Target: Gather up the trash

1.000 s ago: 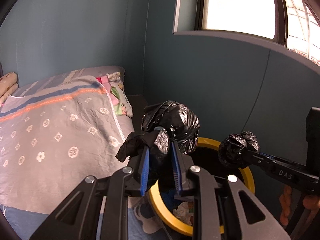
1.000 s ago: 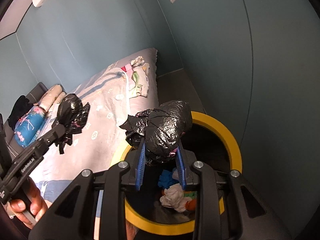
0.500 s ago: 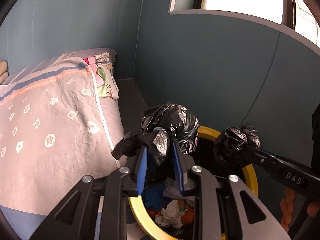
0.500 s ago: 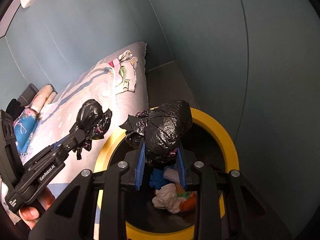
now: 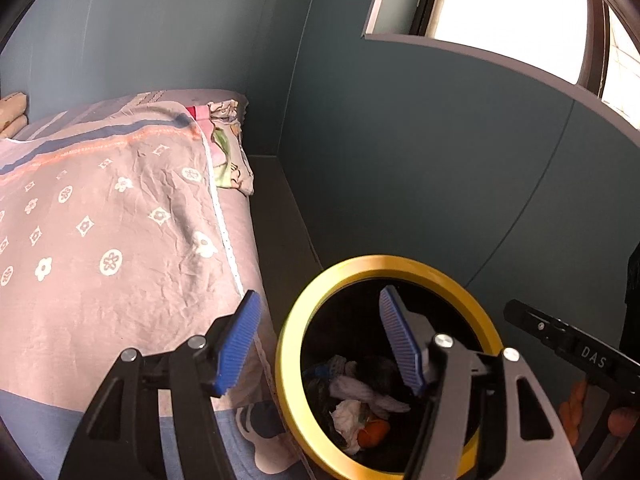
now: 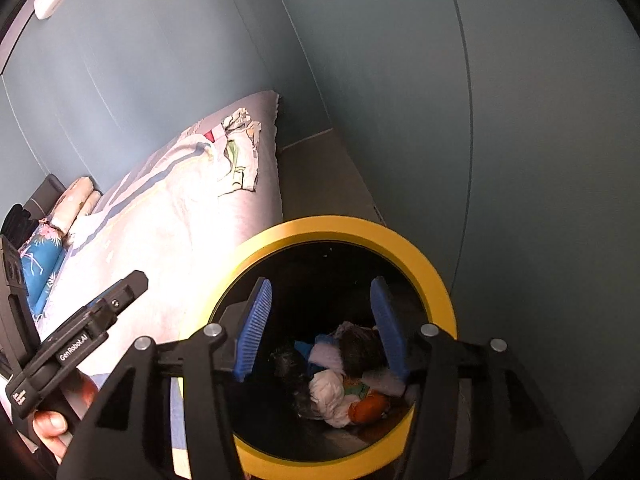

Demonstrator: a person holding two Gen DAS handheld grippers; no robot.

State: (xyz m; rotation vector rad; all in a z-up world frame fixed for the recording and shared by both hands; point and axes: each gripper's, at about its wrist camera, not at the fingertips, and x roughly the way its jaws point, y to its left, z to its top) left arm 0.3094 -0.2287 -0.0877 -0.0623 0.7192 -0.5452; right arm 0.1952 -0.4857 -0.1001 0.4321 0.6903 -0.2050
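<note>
A black trash bin with a yellow rim (image 5: 384,266) (image 6: 332,226) stands between the bed and the wall. Inside lie white tissues (image 6: 330,394), an orange piece (image 6: 368,406), blue scraps and dark crumpled bags (image 6: 360,346); the trash also shows in the left wrist view (image 5: 352,412). My left gripper (image 5: 320,344) is open and empty, straddling the bin's left rim. My right gripper (image 6: 322,324) is open and empty above the bin's mouth. The right gripper's tip (image 5: 520,312) shows at the bin's right; the left gripper (image 6: 120,292) shows over the bed.
A bed with a grey patterned cover (image 5: 120,220) (image 6: 180,208) lies left of the bin. A crumpled cloth (image 6: 240,152) sits at its far corner. Teal walls (image 5: 440,160) close in right behind the bin. A window (image 5: 512,8) is up right.
Both grippers opened and let go of their black bag wads, which now lie in the bin. Both grippers moved closer over the bin.
</note>
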